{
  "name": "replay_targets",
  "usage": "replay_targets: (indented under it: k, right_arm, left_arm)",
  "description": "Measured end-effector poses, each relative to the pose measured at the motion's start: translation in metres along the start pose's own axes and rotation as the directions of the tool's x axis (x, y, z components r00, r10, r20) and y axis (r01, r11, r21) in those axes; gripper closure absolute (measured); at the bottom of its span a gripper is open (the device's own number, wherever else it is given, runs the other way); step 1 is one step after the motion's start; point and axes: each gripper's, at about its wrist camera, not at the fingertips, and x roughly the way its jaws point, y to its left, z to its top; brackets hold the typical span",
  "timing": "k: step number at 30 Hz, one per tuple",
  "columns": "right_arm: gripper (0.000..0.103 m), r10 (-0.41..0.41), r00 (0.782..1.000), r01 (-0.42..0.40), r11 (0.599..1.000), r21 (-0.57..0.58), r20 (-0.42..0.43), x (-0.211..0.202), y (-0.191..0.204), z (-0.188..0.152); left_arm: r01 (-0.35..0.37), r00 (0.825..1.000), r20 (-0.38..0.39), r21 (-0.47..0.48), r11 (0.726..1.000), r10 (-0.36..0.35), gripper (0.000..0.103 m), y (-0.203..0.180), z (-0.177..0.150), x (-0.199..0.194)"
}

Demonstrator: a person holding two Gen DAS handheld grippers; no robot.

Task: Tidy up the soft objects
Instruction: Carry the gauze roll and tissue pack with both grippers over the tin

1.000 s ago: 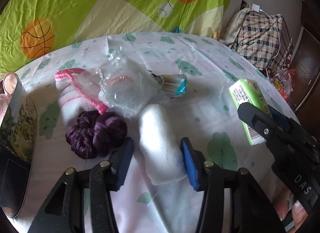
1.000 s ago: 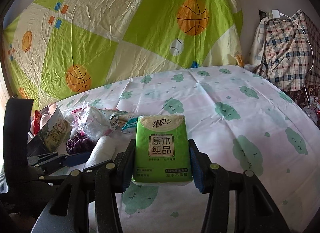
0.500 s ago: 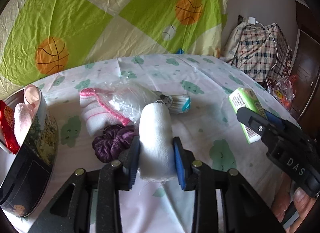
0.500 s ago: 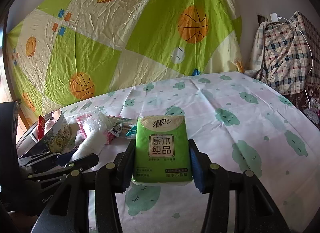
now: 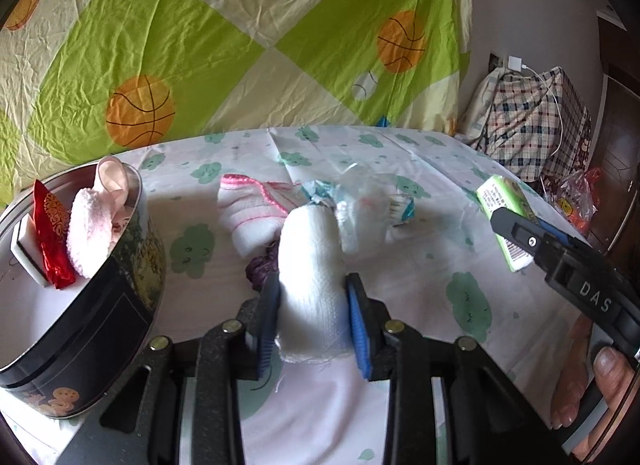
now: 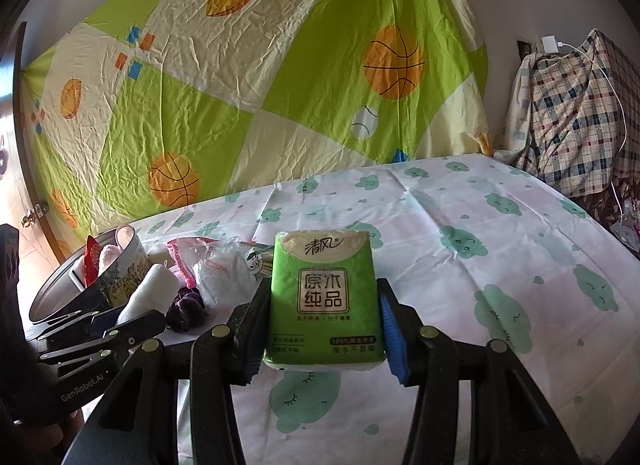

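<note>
White knit cloth, a rolled towel [image 5: 312, 265], sat clenched between the blue pads [image 5: 358, 329] of the left gripper [image 5: 314, 323] at lower centre of the left wrist view, its far end pointing up-frame toward the pile of socks [image 5: 248, 213], plastic bag [image 5: 360, 205] and purple scrunchie [image 5: 262, 265] on the cloud-print sheet [image 5: 440, 265]. The right gripper [image 6: 322, 331] was clamped on a green tissue pack [image 6: 324, 297], held above the sheet at frame centre.

Risk, as I judged it: the roll was pinched near its near end only, so it could sag or unroll on the way to the round tin [image 5: 132, 265] at left, and snag the tin's rim, which already held a pink sock and a red packet.

Compared with a second earlier, the jaws that had stood wide around the towel had closed on it, the towel had lifted off the sheet, and the tin had come much further into frame.
</note>
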Motion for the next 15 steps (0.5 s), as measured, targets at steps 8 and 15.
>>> replay_targets:
  k: [8, 15]
  right_arm:
    - [0.051, 0.011, 1.0, -0.011, 1.0, -0.012, 0.013, -0.001, 0.011, -0.002]
    - [0.051, 0.023, 1.0, -0.023, 0.999, -0.026, 0.012, -0.001, 0.021, -0.003]
  left_arm:
    - [-0.019, 0.999, 0.043, -0.02, 1.0, 0.02, 0.072, 0.018, -0.005, -0.01]
    - [-0.036, 0.997, 0.074, -0.016, 0.999, 0.037, 0.072, 0.028, -0.008, -0.019]
